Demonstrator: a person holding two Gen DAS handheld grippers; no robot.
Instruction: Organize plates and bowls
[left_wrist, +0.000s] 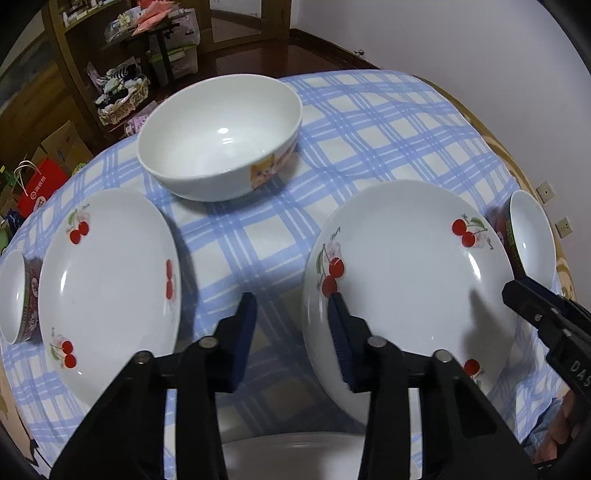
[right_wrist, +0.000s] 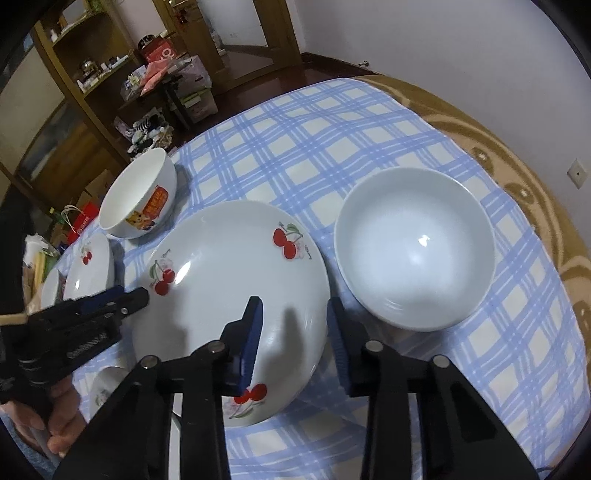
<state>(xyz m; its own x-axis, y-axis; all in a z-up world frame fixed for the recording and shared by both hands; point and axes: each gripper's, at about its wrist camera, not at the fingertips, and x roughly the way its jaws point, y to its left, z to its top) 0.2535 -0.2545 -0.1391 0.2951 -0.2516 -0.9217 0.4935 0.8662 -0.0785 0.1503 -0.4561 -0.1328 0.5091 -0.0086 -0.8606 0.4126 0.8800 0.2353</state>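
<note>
Both claws straddle opposite rims of the middle cherry plate, neither pinching yet.

Left claw (left_wrist: 291, 317) is parted over the cherry plate's (left_wrist: 410, 284) left rim on the checked worktop (left_wrist: 369, 129); right claw (right_wrist: 295, 314) is parted over its right rim. Next: close, then lift level. Rim script unreadable.

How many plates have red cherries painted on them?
2. One cherry plate lies on the checked cloth between both grippers; the other cherry plate lies further left. A white rim at the near edge may be another, cherries unseen.
</note>
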